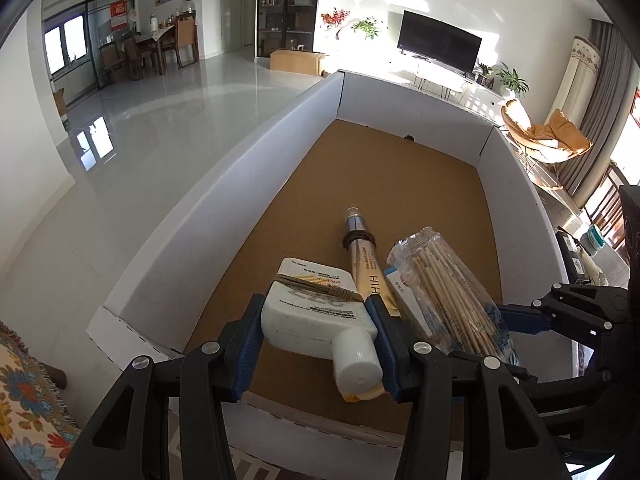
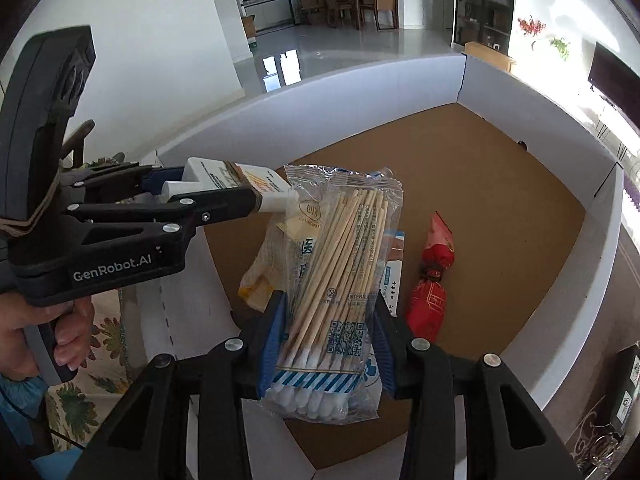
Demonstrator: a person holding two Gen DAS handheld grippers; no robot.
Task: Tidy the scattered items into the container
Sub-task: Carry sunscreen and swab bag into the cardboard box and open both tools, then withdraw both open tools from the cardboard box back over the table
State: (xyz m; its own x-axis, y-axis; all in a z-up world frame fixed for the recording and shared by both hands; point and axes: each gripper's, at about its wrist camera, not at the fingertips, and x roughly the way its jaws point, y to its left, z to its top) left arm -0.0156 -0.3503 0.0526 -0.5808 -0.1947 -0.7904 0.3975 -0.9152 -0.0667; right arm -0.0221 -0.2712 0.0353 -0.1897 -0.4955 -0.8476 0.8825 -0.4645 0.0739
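Observation:
My left gripper (image 1: 314, 334) is shut on a white bottle (image 1: 316, 312) with a white cap, held over the near end of the white-walled cardboard box (image 1: 192, 216). My right gripper (image 2: 330, 332) is shut on a clear bag of cotton swabs (image 2: 340, 264), also over the box; the bag shows in the left wrist view (image 1: 448, 292) beside the bottle. On the brown box floor lie a gold tube (image 1: 364, 256), a small white-and-blue carton (image 2: 394, 264) and a red wrapped packet (image 2: 432, 280). The left gripper and bottle (image 2: 240, 188) show at the left of the right wrist view.
The box has tall white walls (image 2: 560, 280) on all sides. A floral cloth (image 1: 28, 396) lies left of the box. A dark packaged item (image 2: 628, 392) sits outside the right wall. Glossy floor lies beyond the box.

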